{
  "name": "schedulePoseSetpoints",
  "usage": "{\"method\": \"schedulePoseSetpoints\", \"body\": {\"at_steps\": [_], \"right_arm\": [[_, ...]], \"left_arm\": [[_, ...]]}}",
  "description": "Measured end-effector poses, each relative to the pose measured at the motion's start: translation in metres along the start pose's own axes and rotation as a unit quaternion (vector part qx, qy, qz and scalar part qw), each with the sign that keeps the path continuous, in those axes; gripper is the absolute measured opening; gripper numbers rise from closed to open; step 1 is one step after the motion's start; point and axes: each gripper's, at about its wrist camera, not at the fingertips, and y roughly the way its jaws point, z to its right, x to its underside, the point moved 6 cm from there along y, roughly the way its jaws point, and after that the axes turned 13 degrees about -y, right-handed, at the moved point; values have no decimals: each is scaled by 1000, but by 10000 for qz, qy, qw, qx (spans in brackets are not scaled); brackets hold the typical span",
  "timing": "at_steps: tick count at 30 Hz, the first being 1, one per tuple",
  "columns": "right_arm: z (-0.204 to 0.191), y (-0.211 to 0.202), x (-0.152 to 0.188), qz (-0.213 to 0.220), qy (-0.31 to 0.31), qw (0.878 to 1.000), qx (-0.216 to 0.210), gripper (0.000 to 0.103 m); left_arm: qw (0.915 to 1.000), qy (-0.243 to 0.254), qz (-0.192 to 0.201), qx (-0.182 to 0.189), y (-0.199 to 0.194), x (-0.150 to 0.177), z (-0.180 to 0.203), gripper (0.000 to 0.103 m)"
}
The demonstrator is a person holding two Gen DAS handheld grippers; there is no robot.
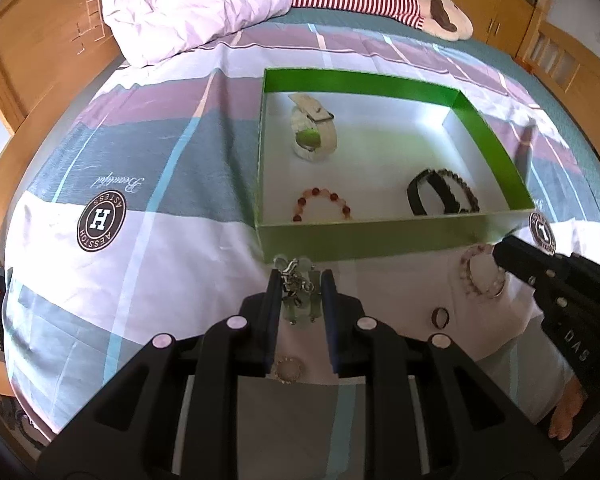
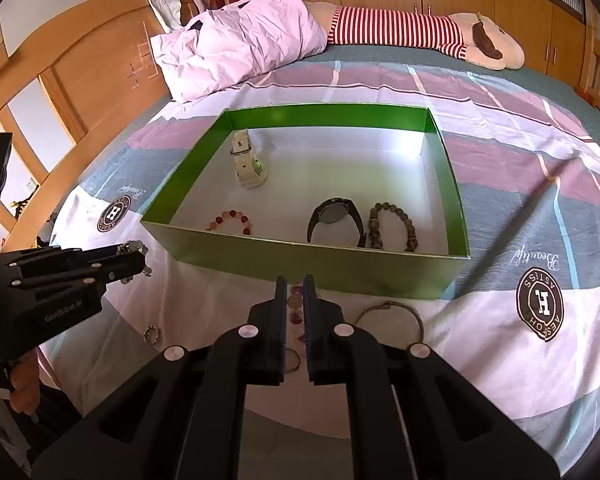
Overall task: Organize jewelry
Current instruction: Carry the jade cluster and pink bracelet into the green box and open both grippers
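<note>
The left tongs (image 1: 300, 280) are clamping a pale green beaded bracelet with dangling silver charms (image 1: 298, 294) just in front of the near wall of the open green cardboard box (image 1: 364, 240), probably lifting it clear of the bed's patchwork quilt (image 1: 120, 272) so it can pass over that wall. The right tongs (image 2: 296, 288) are closing on a pink and brownish beaded bracelet (image 2: 295, 306) in front of the same wall, jaws nearly together with the beads between them, seemingly ready to follow. Inside the box five pieces are lying spread apart, presumably to avoid tangling: one white watch (image 2: 247, 162), one red and pale bead bracelet (image 2: 230, 220), one black watch (image 2: 334, 220), one grey-brown bead bracelet (image 2: 392, 226). In front of the box one thin metal bangle (image 2: 392, 316), one small beaded ring (image 2: 152, 335) and one plain ring (image 2: 291, 360) are waiting
</note>
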Motion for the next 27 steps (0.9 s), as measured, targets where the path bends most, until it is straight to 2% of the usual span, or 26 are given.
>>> {"method": "schedulePoseSetpoints", "body": {"at_steps": [27], "right_arm": [[-7, -4, -8, 280, -86, 9996, 39, 7]], "left_arm": [[9999, 111, 24, 79, -1, -1, 19, 20]]}}
